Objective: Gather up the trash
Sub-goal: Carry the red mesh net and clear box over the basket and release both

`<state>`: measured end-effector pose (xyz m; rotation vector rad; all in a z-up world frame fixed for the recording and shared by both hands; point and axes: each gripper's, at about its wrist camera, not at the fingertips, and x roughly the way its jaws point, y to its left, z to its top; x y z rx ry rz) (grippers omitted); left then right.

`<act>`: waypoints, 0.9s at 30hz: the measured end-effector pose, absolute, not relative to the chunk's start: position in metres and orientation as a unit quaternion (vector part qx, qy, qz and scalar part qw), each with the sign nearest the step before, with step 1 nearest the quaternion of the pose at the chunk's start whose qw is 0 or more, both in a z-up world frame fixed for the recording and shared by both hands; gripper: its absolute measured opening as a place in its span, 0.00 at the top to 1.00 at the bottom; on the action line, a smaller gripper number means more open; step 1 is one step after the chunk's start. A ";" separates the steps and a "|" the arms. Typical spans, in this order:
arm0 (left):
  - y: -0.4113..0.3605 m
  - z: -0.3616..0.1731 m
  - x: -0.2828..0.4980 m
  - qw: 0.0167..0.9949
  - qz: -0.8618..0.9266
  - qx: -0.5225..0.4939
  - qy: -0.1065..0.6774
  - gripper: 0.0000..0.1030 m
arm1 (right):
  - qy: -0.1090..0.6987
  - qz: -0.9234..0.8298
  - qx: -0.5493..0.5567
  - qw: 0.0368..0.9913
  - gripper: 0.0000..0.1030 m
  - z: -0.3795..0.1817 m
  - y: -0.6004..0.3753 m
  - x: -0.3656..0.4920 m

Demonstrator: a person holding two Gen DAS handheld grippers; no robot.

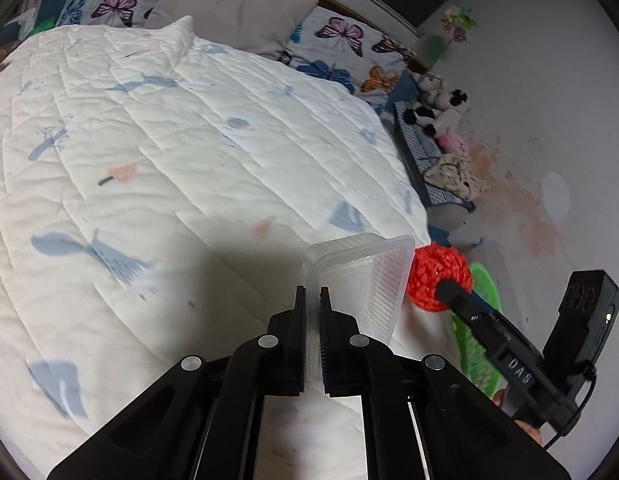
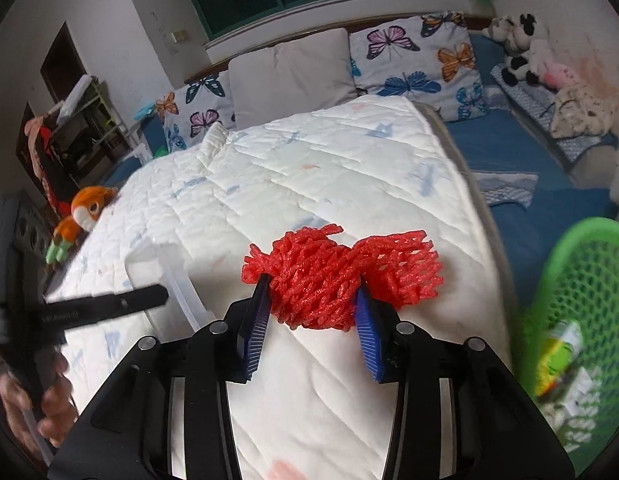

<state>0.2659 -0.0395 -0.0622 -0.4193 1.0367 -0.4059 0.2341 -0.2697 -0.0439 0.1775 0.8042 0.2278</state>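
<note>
My left gripper [image 1: 312,294] is shut on the rim of a clear plastic container [image 1: 361,280] and holds it above the white quilt [image 1: 169,140]. The container also shows at the left of the right wrist view [image 2: 173,276]. My right gripper [image 2: 311,294] is shut on a red foam net [image 2: 341,276], held above the quilt [image 2: 309,168]. The net also shows in the left wrist view [image 1: 437,276], just right of the container. A green mesh basket [image 2: 581,320] with trash in it is at the right; it also shows in the left wrist view [image 1: 477,320].
Butterfly pillows [image 2: 417,56] and grey pillows [image 2: 293,76] line the head of the bed. Stuffed toys [image 2: 521,48] sit at the far right on blue bedding. An orange plush [image 2: 85,212] lies at the quilt's left edge. A cluttered shelf [image 2: 69,132] stands left.
</note>
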 end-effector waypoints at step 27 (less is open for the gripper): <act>-0.219 -0.031 0.205 0.803 -0.304 -0.119 0.499 0.94 | 0.385 -0.016 0.116 0.915 0.59 -0.037 -0.414 0.104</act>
